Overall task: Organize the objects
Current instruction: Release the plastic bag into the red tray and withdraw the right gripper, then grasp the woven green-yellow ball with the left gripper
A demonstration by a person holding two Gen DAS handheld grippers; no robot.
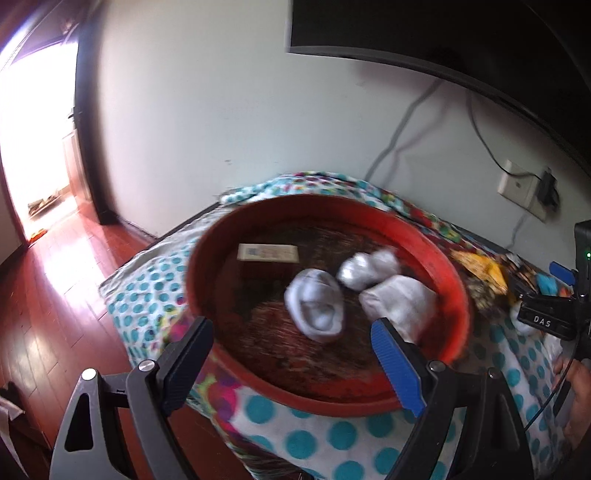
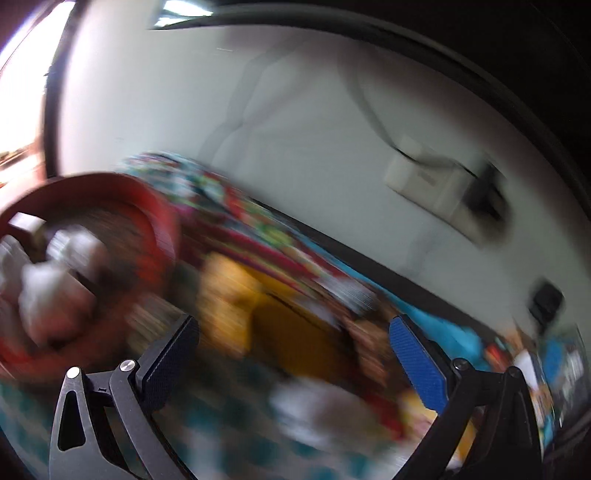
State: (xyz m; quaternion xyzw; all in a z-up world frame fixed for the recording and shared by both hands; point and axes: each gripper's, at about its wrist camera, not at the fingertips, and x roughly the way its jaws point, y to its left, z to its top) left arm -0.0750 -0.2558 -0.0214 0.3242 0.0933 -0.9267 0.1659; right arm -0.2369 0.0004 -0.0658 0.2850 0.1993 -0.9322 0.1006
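Observation:
A round red tray (image 1: pixel 456 295) lies on a dotted blanket (image 1: pixel 147 291). In it are three rolled white socks (image 1: pixel 317 306) and a small flat box (image 1: pixel 267 253). My left gripper (image 1: pixel 291 328) is open and empty, its fingers spread over the near rim of the tray. The right gripper's body (image 1: pixel 546 317) shows at the right edge of the left wrist view. In the blurred right wrist view, my right gripper (image 2: pixel 295 328) is open and empty above a yellow item (image 2: pixel 295 339), with the red tray (image 2: pixel 162 221) at left and a white item (image 2: pixel 314 410) in front.
A yellow and dark pile (image 1: pixel 484 277) lies right of the tray. A wall with a socket (image 1: pixel 517 184), cables and a dark screen (image 1: pixel 443 33) stands behind. Wooden floor (image 1: pixel 55 295) and a bright doorway are at left.

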